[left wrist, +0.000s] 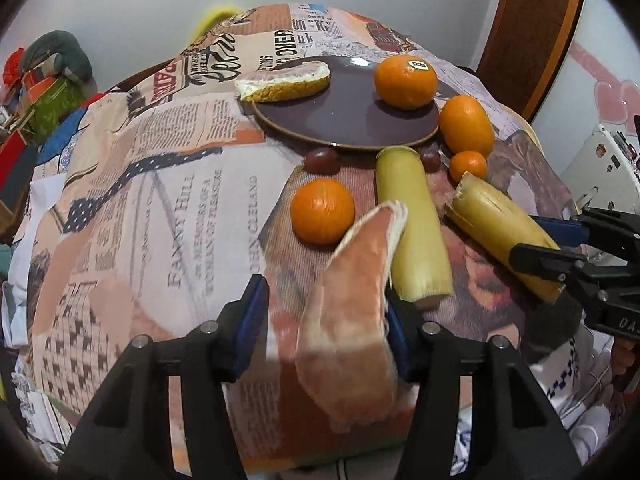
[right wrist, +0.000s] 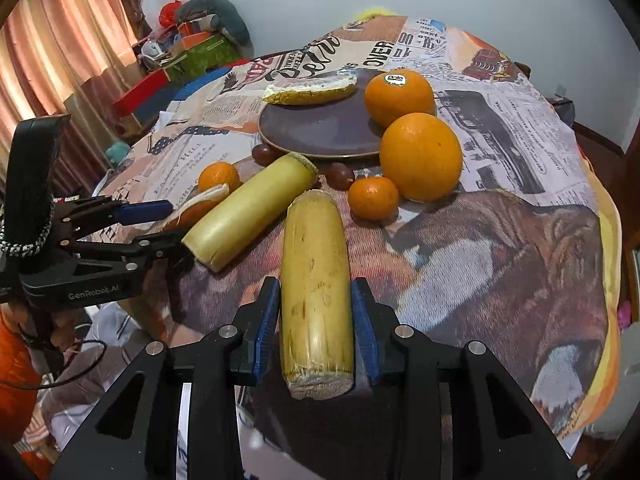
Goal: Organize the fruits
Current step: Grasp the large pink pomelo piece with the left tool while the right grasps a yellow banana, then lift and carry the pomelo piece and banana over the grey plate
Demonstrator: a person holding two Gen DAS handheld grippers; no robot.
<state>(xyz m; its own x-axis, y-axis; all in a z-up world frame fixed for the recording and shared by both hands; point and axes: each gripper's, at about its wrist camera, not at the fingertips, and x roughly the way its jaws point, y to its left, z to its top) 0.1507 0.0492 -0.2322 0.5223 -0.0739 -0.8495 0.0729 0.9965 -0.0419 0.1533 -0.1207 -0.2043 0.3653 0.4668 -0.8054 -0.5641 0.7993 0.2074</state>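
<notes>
Pomelo wedge (left wrist: 352, 320) between the left gripper (left wrist: 326, 340) pads, cane piece (right wrist: 316, 300) between the right gripper (right wrist: 316, 332) pads.

Left jaws stand fairly wide, the wedge leaning on the right-hand pad only, so can't tell if it's really held; it looks blurred. Right jaws bracket the cane near its cut end, pads just beside it with slim gaps, so no firm squeeze there. Second cane (right wrist: 250, 210) lies tilted beside it on the cloth (right wrist: 500, 240). Small mandarin (right wrist: 373, 198) sits next to a big orange (right wrist: 421, 156), another mandarin (left wrist: 322, 211) just beside the wedge tip. Grapes (left wrist: 322, 159) by the plate (left wrist: 344, 120) rim; on the plate, a stickered orange (left wrist: 405, 81) and another wedge (left wrist: 285, 82).
</notes>
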